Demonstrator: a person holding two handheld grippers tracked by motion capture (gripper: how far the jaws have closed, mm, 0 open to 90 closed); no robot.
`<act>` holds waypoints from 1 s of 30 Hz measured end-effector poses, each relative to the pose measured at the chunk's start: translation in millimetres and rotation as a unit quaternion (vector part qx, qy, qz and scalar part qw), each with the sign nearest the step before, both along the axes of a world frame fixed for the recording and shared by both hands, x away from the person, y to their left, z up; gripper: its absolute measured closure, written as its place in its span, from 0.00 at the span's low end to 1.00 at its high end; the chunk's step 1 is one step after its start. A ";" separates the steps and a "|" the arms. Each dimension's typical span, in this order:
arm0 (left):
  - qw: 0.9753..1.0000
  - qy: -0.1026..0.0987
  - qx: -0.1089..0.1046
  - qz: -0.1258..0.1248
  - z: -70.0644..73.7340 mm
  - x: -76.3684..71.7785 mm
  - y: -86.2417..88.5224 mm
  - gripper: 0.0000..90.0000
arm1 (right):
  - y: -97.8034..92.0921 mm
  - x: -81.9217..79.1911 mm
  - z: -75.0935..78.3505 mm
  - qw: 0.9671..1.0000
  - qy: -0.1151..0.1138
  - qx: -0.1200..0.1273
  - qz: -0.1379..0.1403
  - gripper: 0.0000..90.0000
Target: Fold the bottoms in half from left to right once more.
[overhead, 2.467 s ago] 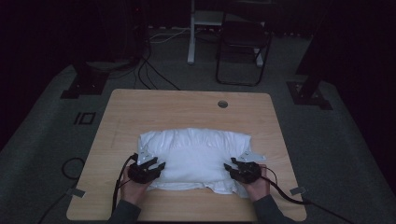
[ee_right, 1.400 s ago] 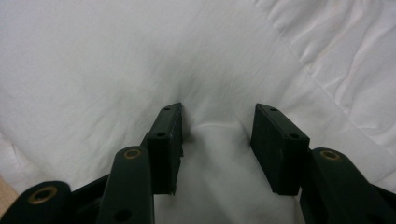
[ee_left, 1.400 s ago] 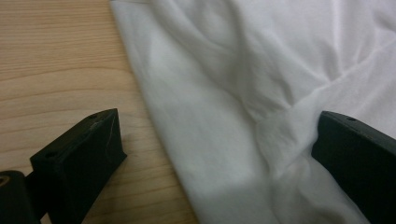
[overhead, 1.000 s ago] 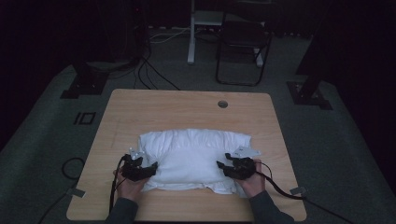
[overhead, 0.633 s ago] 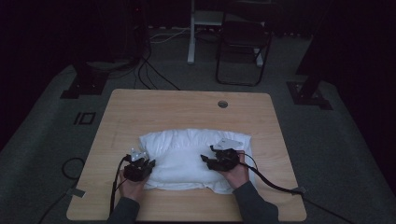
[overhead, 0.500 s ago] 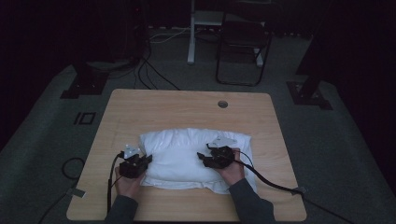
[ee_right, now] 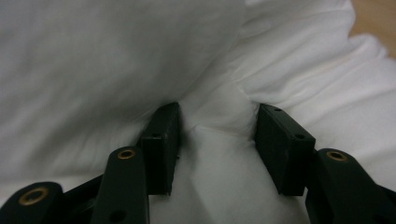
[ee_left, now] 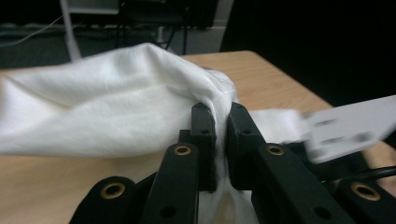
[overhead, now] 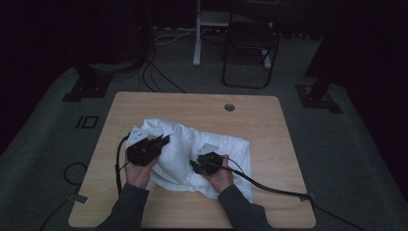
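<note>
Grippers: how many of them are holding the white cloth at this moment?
1. The left gripper is shut on a fold of the white cloth. The right gripper is open, its jaws pressed into the cloth near its middle.

Left tongs point(overhead: 162, 140) have lifted the white cloth's point(overhead: 183, 144) edge, apparently folding it rightward

No legible text or labels

My left tool point(ee_left: 218, 135) is black with brass-ringed screws; my right tool point(ee_right: 217, 149) matches, trailing a black cable; dark grey sleeves point(overhead: 126, 204) cover my forearms.
</note>
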State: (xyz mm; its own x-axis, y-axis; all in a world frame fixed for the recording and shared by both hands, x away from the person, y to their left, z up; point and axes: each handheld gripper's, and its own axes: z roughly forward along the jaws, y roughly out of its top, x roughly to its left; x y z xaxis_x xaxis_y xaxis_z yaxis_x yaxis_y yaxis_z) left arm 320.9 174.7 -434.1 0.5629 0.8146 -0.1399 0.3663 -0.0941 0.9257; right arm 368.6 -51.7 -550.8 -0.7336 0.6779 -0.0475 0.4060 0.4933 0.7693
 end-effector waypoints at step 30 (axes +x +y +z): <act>0.984 0.014 0.124 -0.126 -46.3 13.4 -137.1 0.92 | -131.1 0.5 16.5 0.993 0.014 0.085 -0.082 0.43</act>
